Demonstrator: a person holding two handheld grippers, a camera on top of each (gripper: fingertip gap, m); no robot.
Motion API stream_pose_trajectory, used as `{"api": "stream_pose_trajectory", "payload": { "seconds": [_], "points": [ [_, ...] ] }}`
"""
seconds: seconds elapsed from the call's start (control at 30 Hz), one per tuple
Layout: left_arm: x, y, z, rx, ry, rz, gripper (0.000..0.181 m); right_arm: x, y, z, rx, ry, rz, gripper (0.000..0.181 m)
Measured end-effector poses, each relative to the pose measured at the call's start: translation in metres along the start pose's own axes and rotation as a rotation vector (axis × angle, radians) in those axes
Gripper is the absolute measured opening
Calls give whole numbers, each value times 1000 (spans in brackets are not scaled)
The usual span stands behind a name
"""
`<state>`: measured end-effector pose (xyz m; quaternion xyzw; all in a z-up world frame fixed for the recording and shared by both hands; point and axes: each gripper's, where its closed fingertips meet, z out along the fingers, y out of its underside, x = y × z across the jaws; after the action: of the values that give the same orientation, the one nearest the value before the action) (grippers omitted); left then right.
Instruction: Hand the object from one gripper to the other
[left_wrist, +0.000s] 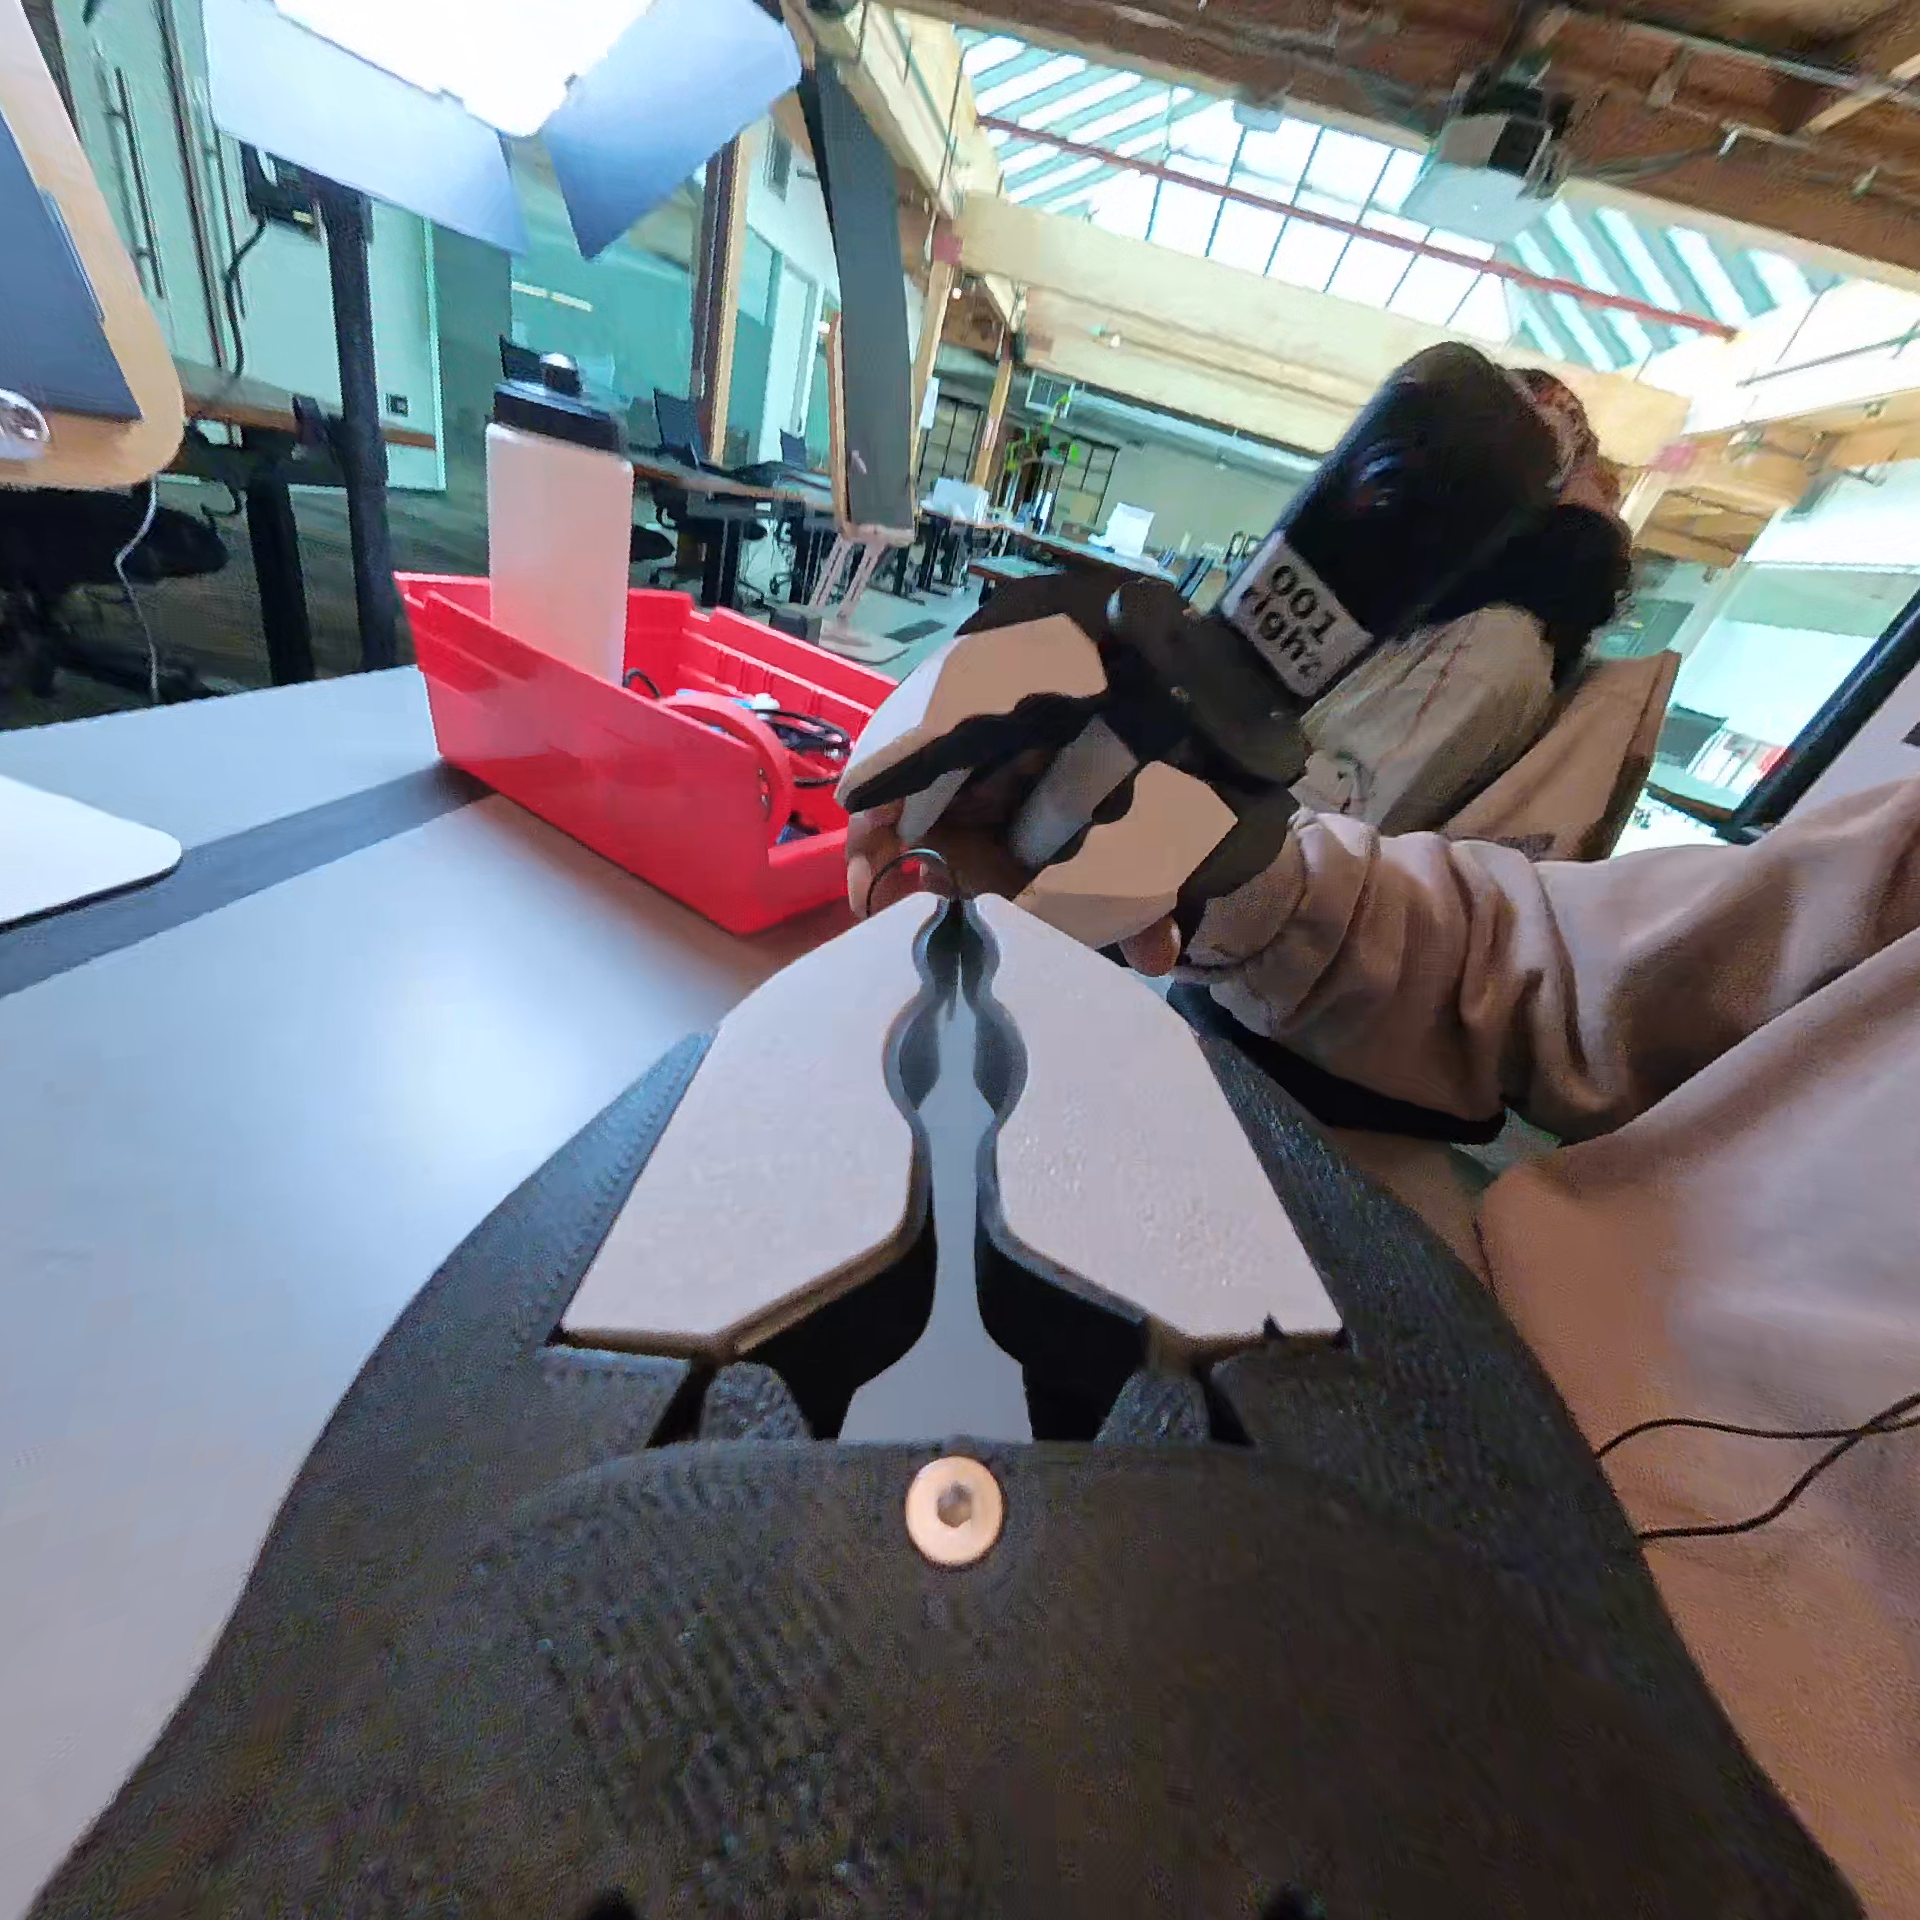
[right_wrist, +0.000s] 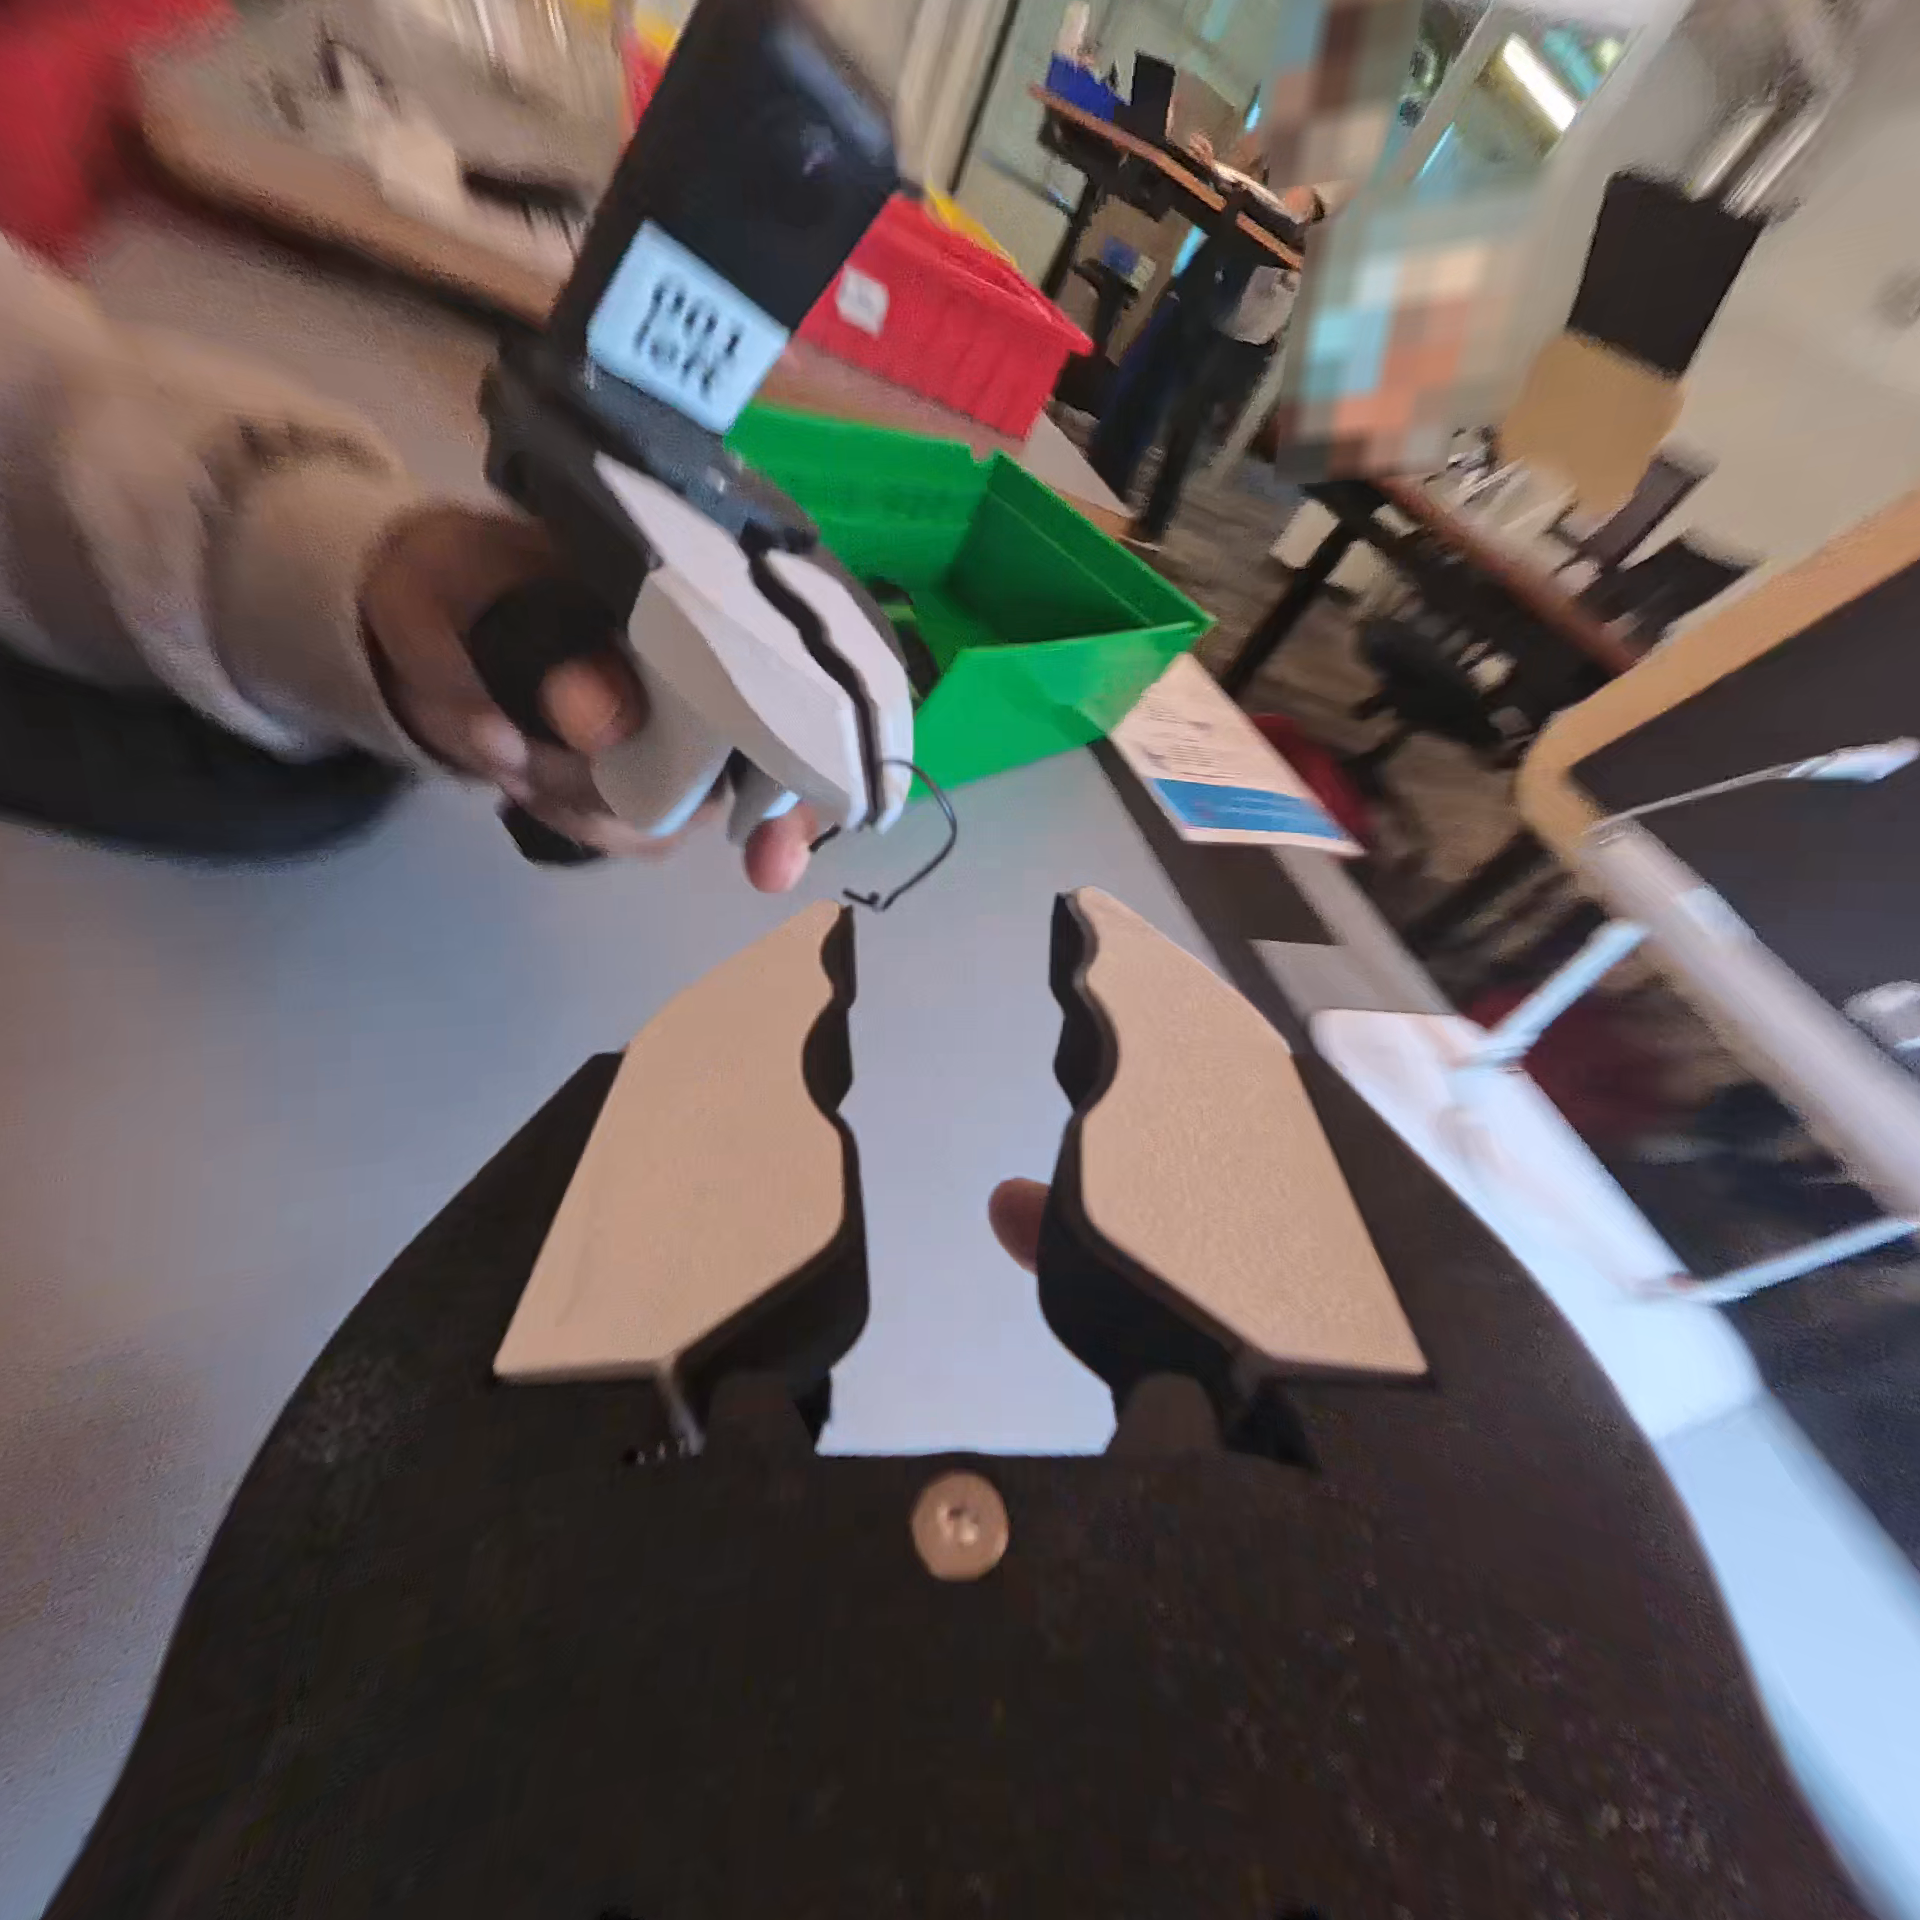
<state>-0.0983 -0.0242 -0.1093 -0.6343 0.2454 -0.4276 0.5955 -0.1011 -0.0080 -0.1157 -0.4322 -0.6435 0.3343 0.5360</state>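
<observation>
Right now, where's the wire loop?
Pinched at the left gripper tips, the thin black wire loop hangs just ahead of the open right gripper, above the grey table.

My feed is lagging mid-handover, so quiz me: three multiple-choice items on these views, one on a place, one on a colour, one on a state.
1. Where is the thin black wire loop?
A. pinched at the tips of the left tongs
B. lying in the green bin
C. on the tabletop

2. What colour is the plastic bin holding the white bottle?
A. green
B. red
C. blue

3. How do the right tongs stand?
A. shut on the wire
B. shut on nothing
C. open

Answers: 1 A, the loop juts from the closed left tips; 2 B, the left wrist view shows it red; 3 C, a wide gap separates their fingers.
</observation>
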Motion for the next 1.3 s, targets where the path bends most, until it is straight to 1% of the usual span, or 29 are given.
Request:
{"api": "stream_pose_trajectory", "payload": {
  "seconds": [0.1,0.17,0.23,0.27,0.3,0.37,0.4,0.47,0.53,0.57,0.63,0.7,0.77,0.8,0.87,0.93,0.97,1.03,1.1,1.13,1.17,1.2,1.3],
  "points": [
    [10,-18,-7,134,60,-7,1,-5,-9,-1,147,-147,344,35],
    [17,-25,-9,196,108,-19,0,-16,-19,1,230,-270,517,34],
    [24,-26,-9,227,143,-15,0,-22,-31,2,309,-352,646,28],
    [26,-27,-10,240,154,-9,0,-24,-33,3,321,-370,686,19],
    [28,-28,-10,250,158,-4,1,-25,-33,5,309,-371,698,3],
    [27,-28,-12,250,146,7,1,-24,-34,3,305,-355,652,3],
    [24,-26,-13,239,130,9,1,-19,-34,1,291,-318,616,3],
    [16,-17,-12,174,89,7,2,-6,-32,-4,246,-200,478,3],
    [2,-6,-10,109,29,-53,5,10,-29,-10,183,-2,219,3],
    [-1,-3,-9,99,32,-114,12,17,-26,-12,135,96,75,3],
    [-2,-1,-7,117,90,-274,21,25,-26,-17,65,267,-223,3],
    [-2,-3,-4,147,144,-408,26,26,-25,-17,2,412,-538,3],
    [-3,-5,-2,176,175,-515,29,17,-21,-12,-38,500,-836,3],
    [-3,-7,-2,197,194,-568,29,11,-19,-8,-38,529,-942,3],
    [-8,-7,-1,204,199,-658,28,4,-14,-3,-24,541,-1008,3],
    [-11,-1,-1,182,192,-703,23,0,-13,-1,-14,553,-1055,3],
    [-10,-1,-2,183,209,-715,17,-1,-12,0,-16,555,-1074,3],
    [-10,1,-2,165,207,-712,1,-3,-12,0,-4,551,-1084,3],
    [-11,3,-3,141,165,-635,0,-3,-9,1,-3,527,-1061,4],
    [-12,2,-4,137,145,-592,1,-3,-6,2,4,498,-1019,8],
    [-13,0,-6,135,122,-546,1,-4,-3,4,13,445,-938,22],
    [-14,-2,-7,128,95,-487,0,-5,0,4,23,382,-810,29],
    [-20,-3,-13,84,-8,-248,1,-5,3,5,49,160,-326,35]
  ]
}}
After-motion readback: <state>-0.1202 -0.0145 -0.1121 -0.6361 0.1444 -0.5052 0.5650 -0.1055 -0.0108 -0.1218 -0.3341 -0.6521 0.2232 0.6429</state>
